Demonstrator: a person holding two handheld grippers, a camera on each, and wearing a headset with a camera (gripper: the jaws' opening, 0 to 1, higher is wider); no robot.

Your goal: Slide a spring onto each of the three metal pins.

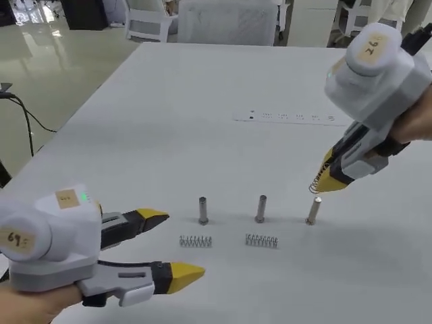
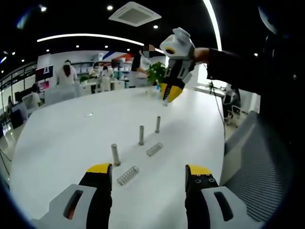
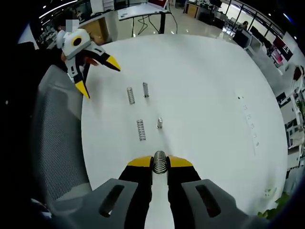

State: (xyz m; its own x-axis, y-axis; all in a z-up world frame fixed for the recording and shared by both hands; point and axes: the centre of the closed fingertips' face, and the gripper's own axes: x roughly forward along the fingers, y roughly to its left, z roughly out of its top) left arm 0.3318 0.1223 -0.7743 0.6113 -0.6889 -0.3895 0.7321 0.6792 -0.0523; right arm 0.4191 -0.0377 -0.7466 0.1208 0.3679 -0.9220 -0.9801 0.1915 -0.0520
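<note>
Right gripper view recorded my right gripper (image 3: 160,161) with its jaws pressed together on one coil spring (image 3: 161,165), the coil projecting past the yellow tips. In the head view that coil spring hung tilted. Its lower end was just above the top of the right pin (image 1: 313,210), and I could not tell whether the two touched. The middle pin (image 1: 261,208) and the left pin (image 1: 202,210) stood upright in the same row on the white table (image 1: 202,101). All three pins were bare.

Two more springs lay flat on the table, just on my side of the row. The middle loose spring (image 1: 262,240) lay in front of the middle pin, and the left loose spring (image 1: 196,241) lay in front of the left pin. Neither touched a pin.

My left gripper (image 1: 175,244) was held low at the near left of the table. Its jaws were spread wide and gripped nothing. Its yellow tips were near the left loose spring but apart from it.

Beyond the pins, and well apart from them, a white power strip (image 1: 290,117) lay flat on the table. In the left gripper view, a grey mesh chair (image 2: 257,157) stood at the table's edge.
</note>
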